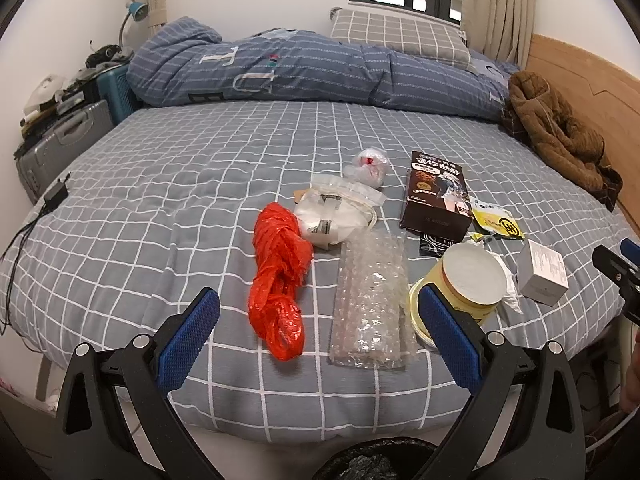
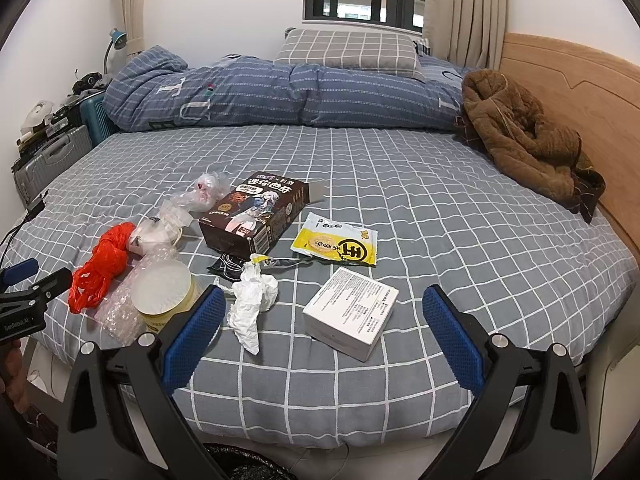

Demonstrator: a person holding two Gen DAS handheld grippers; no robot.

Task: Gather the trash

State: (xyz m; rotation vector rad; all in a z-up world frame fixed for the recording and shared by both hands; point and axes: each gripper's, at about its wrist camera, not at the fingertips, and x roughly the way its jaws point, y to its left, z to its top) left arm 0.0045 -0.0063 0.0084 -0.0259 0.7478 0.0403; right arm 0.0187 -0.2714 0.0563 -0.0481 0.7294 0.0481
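Observation:
Trash lies on the grey checked bed [image 1: 200, 184]. In the left wrist view: a red plastic bag [image 1: 278, 280], bubble wrap [image 1: 370, 304], a yellow tub [image 1: 464, 288], a brown snack box [image 1: 438, 196], a white box [image 1: 542, 272]. My left gripper [image 1: 320, 320] is open above the bed's near edge, framing the red bag and bubble wrap. In the right wrist view: a crumpled tissue [image 2: 252, 304], the white box [image 2: 352, 312], a yellow wrapper [image 2: 336, 244], the brown box [image 2: 252, 212], the tub [image 2: 164, 296]. My right gripper [image 2: 324, 320] is open, empty, short of the white box.
A black-lined trash bin [image 1: 372, 462] sits below the bed edge; it also shows in the right wrist view [image 2: 240, 464]. A folded blue quilt [image 1: 320, 72] and pillow [image 1: 400, 36] lie at the back. A brown coat [image 2: 524, 136] lies by the wooden headboard. Suitcases [image 1: 60, 144] stand at left.

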